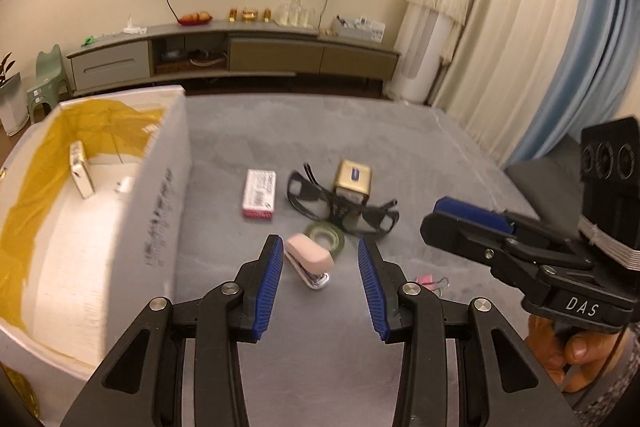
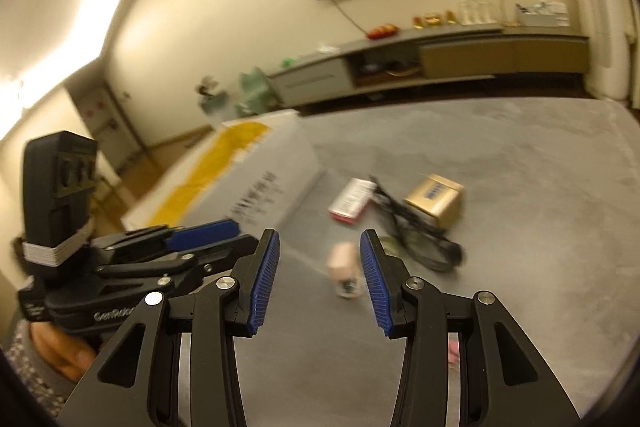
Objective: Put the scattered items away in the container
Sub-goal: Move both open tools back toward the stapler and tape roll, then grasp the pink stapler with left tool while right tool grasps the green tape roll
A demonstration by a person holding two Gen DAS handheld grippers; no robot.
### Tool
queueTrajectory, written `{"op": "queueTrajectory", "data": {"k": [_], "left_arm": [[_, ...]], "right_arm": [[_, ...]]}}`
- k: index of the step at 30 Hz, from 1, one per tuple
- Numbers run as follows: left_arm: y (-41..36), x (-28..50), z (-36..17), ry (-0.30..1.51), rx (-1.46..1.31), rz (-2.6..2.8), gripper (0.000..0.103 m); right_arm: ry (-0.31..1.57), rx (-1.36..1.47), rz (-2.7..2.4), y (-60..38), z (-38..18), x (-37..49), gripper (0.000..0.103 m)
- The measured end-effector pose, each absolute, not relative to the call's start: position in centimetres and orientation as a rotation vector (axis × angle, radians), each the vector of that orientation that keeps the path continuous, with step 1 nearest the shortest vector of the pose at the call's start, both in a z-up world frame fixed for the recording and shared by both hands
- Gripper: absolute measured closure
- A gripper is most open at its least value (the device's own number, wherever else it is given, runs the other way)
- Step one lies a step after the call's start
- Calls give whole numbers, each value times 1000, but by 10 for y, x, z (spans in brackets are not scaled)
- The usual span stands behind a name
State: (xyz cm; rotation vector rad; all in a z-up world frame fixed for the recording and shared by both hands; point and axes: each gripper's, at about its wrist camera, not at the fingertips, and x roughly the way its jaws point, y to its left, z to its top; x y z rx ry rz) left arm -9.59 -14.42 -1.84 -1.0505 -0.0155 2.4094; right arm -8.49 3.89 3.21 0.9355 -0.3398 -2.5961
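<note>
Standing tilted on gray cloth, the pink stapler point(image 1: 309, 259) sits beyond the spread, empty left claw point(image 1: 321, 259).

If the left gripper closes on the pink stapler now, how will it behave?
The pink stapler stands tilted on its metal nose, so it may tip when touched. Its rounded plastic top could slip on the pads. It looks small and probably light. The left gripper is open around it.
</note>
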Motion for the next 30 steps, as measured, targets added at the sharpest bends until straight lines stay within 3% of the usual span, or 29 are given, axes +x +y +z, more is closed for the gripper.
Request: {"op": "queueTrajectory", "data": {"k": [13,23,30], "left_arm": [[-118,-138,-73,-107,-1236,2356,57],[-115,-163,-99,-130,-1298,2386,57],[-121,-171,-116,-122,-1335,2378,58]], "right_arm": [[-263,1254,-2550,53,-18,-123,58],[-491,1398,-2365,64,-50,-169,62],[-313,1462,-2378,46,-64,-197,62]]}}
